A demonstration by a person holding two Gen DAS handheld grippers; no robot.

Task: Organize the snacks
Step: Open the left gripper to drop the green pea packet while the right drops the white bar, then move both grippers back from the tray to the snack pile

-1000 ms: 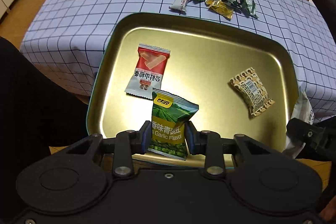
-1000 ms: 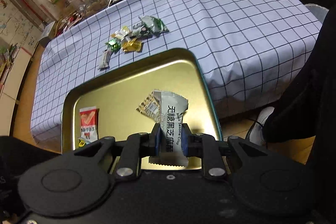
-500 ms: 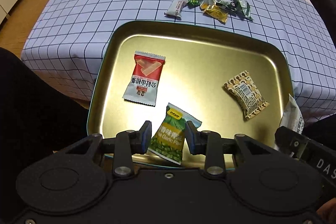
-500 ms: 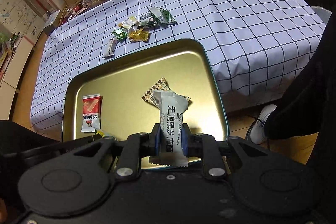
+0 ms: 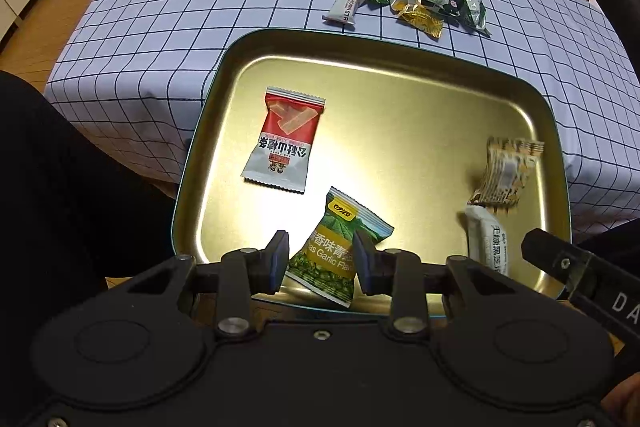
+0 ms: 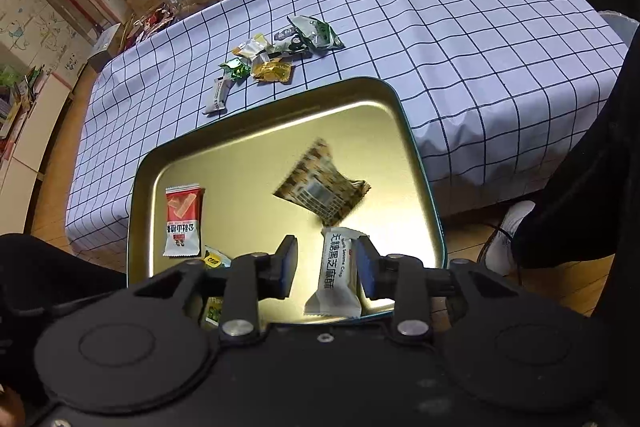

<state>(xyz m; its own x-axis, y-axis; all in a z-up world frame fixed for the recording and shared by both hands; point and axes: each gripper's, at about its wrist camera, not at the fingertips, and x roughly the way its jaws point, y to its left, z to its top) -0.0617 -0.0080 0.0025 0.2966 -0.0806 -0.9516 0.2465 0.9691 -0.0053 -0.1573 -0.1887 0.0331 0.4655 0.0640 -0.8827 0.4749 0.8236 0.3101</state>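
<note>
The right gripper (image 6: 326,269) is opening and has just let go of the white sesame packet (image 6: 334,275), which drops between its jaws into the gold tray (image 6: 416,163). The left gripper (image 5: 320,263) hangs open over the green pea packet (image 5: 336,255) it already dropped. More snacks (image 6: 276,53) wait on the tablecloth beyond the tray.

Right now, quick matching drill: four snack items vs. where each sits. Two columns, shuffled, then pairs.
Items
1. red packet
2. green pea packet
3. white sesame packet
4. gold candy

Places
A. on the checked cloth, beyond the tray
B. between the open left claw's fingers
C. flat on the tray's left part
D. between the opening right claw's fingers

Pairs: 1-C, 2-B, 3-D, 4-A
</note>
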